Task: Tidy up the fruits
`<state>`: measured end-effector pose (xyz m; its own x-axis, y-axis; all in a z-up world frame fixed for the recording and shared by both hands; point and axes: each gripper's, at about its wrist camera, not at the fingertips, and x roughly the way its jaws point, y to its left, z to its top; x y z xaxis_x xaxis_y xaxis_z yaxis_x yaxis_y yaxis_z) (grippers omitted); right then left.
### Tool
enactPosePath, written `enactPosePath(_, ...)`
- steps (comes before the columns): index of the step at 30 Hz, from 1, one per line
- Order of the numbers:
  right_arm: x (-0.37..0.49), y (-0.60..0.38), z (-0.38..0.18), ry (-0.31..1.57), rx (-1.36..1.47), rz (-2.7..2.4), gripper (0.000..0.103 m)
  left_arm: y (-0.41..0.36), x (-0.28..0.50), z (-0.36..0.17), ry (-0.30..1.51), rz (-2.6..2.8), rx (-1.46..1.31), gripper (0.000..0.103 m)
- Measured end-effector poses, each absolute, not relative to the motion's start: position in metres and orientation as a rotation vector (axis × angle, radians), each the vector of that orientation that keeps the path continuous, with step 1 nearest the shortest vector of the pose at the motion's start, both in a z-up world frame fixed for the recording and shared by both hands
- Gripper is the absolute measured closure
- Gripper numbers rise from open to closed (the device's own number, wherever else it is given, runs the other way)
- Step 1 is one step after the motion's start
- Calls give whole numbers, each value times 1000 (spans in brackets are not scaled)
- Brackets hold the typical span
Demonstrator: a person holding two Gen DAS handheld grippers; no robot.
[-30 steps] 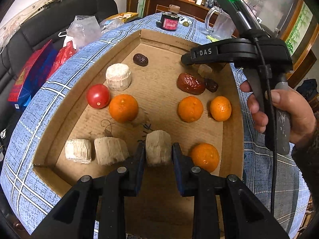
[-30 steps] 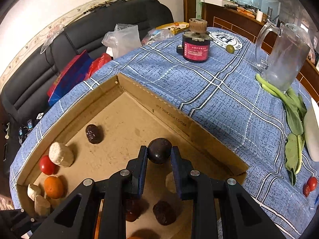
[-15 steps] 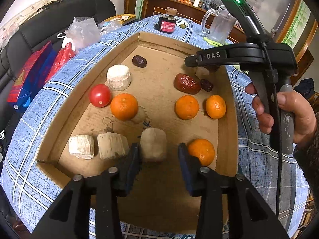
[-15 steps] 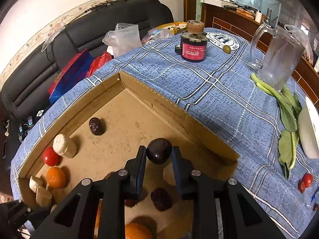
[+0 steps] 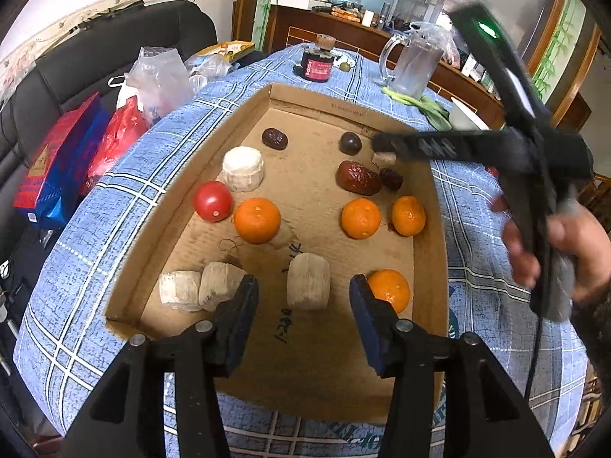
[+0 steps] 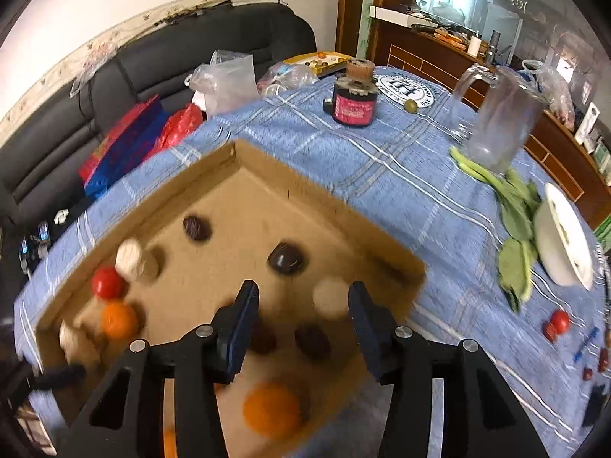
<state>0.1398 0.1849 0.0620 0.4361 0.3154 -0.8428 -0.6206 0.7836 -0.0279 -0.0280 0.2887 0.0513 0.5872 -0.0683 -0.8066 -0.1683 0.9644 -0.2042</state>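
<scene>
A shallow cardboard box holds the fruit. In the left wrist view my left gripper is open; a pale beige chunk lies free between its fingers. Two more pale chunks lie to its left, an orange to its right. My right gripper is open and empty above the box's far right corner. The dark round fruit lies on the box floor ahead of it, also in the left wrist view. Oranges, a red tomato and dark dates lie around.
The box sits on a blue plaid tablecloth. A black jar, a glass pitcher, green leaves and a white bowl stand beyond it. A black sofa with bags lies to the left.
My left gripper opened and let go of the pale chunk, then drew back. My right gripper opened and dropped the dark round fruit into the box, then lifted back.
</scene>
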Motion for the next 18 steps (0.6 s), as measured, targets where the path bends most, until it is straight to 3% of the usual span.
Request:
enactPosePath(6,85,146,70,963,-369,549,50,291,-43,57,918,83,-305,51)
enactPosePath(12,26,105,79,955,-341,486,49,283,-71,70,862,228,-305,42)
enactPosePath(18,-25,83,84,926,-377,470,36,257,-110,80,818,410,-299,19)
